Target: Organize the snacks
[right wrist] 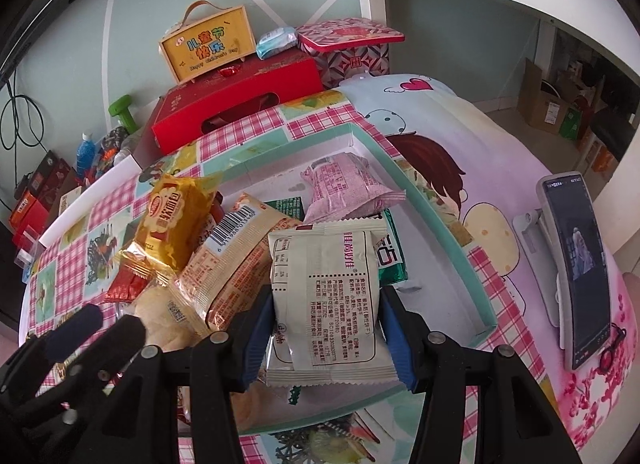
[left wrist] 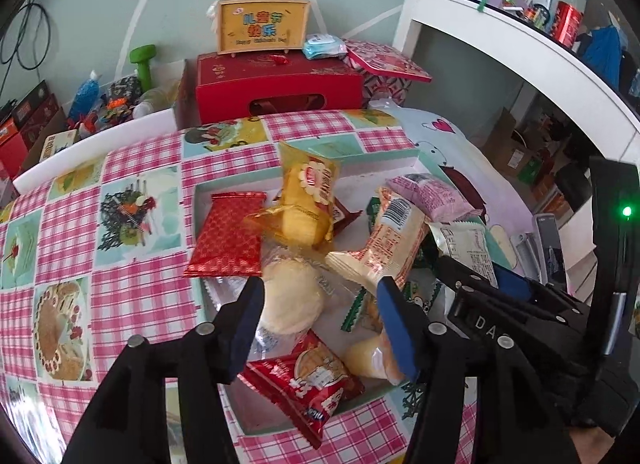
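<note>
Shallow white cardboard tray with a teal rim [right wrist: 440,232], on a pink-checked tablecloth [left wrist: 140,304], heaped with wrapped snacks.

Left gripper [left wrist: 322,310]: stands open over the near end of the heap and grips nothing. Straddles a pale round cake in a clear wrapper [left wrist: 292,300]; left pad looks close against the wrapper, contact hard to judge. Hides part of a soft yellowish bun behind the right finger.

Right gripper [right wrist: 327,328]: clamps a flat white foil packet with black print [right wrist: 324,304], blue pads against its two side edges, jaws partly apart to the packet's width. Holds it face-on above the right side of the tray, covering what lies under it.

Half buried beneath: a green packet [right wrist: 390,260], only one corner showing, lettering cut off. Further back, a pink packet [right wrist: 344,183] lying on top. Leftward, a cream-and-orange packet with a barcode [right wrist: 236,256], a yellow packet [left wrist: 312,191] tilted upward, and a red patterned foil packet [left wrist: 230,236] lapping over the tray's left edge. Near edge: a red printed packet [left wrist: 308,384], partly under the left finger.

Right of the tray, a phone on a white stand [right wrist: 580,276], screen too dim to read.
</note>
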`<state>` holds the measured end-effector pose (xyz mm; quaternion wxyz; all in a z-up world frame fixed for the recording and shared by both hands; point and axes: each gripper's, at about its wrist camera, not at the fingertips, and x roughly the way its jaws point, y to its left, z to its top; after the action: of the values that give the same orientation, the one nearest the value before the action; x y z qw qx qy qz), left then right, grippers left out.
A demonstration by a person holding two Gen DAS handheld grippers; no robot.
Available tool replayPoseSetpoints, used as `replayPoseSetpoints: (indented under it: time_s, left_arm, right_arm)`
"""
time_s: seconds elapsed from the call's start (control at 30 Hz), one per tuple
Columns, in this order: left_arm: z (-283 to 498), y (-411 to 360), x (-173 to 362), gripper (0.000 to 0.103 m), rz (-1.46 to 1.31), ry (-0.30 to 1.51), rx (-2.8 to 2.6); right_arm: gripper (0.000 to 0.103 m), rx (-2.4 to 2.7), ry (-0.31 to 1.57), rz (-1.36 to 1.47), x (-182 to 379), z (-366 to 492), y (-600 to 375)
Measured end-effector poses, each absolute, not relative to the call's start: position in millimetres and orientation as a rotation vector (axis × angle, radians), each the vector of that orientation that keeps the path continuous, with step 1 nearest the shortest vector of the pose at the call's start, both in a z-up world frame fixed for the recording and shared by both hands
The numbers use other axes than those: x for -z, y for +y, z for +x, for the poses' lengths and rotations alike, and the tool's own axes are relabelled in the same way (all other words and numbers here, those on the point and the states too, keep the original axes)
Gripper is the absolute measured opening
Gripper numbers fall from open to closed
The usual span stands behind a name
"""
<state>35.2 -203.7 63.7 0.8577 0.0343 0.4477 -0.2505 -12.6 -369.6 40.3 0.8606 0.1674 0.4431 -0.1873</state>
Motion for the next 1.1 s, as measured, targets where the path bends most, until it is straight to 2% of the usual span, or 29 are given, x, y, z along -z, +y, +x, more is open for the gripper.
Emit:
replayPoseSetpoints:
  time_s: [0.03,0.1,0.17,0.37,0.57,1.1]
  left_arm:
    - [35.3,-200.1,-65.4,0.07,0.066,0.94,0.512]
    - [35.9,-189.6,-69.2,0.076,0.05,0.937,0.467]
    - [36.9,-177.1,-69.5,0.08,0.036,0.945,0.406]
    - [38.6,-140.7,-58.9,0.086,0.017,0.972,0.238]
    - [31.8,-111.1,-46.9,0.099,0.03,0.975,0.122]
    - [-15.0,-48.8,-16.0,0.099,0.012,1.067,0.009]
  right_arm:
    - [0.063,0.392,0.926,0.353,-41.5,-13.6,-369.5]
    - [0.08,0.374,0.906,0.36,-45.3,-17.4,-367.5]
    - [0.082,0.359,0.894,0.355,-48.5,-20.4,-364.0]
    - [0.103,0.331,0.868,0.322,-55.2,-28.5,-347.2]
    - [0.103,0.274,0.821,0.292,-65.3,-37.0,-320.0]
    - [0.103,0.134,0.895,0.203,-39.9,-72.4,-243.2]
